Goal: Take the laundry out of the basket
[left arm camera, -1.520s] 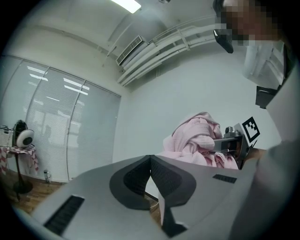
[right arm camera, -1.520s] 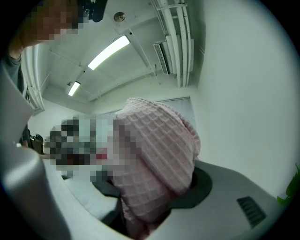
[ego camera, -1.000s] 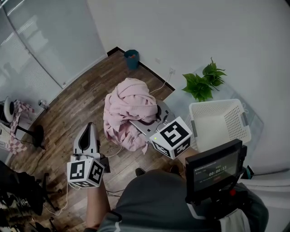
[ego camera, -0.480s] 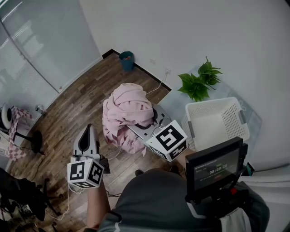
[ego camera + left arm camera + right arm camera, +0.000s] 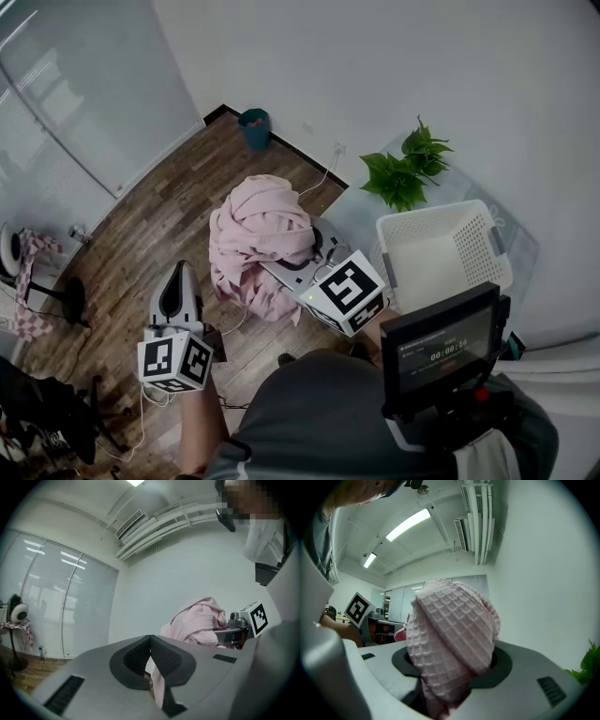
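Above wooden floor [image 5: 141,244], right claw [image 5: 450,672] clamps pink laundry [image 5: 262,225]; left claw [image 5: 151,644] closed, apart.

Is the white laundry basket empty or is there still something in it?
Empty. In the head view the basket is bare inside; the pink cloth is bunched outside it in the right gripper.

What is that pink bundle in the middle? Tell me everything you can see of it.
It is a pink cloth with a waffle weave, soft-looking and crumpled into a loose heap of folds. It is draped over the right gripper, whose jaws pinch it. It is held in the air above the wood floor, with one end hanging down. It is outside the white basket.
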Motion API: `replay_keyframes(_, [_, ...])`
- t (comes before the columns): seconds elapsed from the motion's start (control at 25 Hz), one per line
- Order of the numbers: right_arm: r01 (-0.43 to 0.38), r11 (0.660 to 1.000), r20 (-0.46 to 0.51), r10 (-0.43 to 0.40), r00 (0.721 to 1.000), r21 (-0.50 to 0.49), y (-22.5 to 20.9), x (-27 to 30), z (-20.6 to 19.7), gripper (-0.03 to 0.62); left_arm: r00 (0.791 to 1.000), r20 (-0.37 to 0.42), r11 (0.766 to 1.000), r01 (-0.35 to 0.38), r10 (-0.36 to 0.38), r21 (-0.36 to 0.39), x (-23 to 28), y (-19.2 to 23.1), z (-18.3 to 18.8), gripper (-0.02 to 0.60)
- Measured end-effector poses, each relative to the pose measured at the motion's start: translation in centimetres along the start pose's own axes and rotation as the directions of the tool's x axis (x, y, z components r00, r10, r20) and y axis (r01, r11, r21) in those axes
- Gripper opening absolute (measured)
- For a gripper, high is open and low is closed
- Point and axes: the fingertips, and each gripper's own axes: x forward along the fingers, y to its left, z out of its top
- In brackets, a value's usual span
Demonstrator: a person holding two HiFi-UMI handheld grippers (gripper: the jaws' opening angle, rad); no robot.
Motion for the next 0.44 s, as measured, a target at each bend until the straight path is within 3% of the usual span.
replay_keyframes(0.44, [-0.007, 1.000, 0.002, 0.007, 1.000, -0.007, 0.08, 0.01, 0.26, 0.256, 1.000, 0.008, 1.000, 0.010, -0.010, 0.001, 0.75, -0.62, 0.37, 0.002])
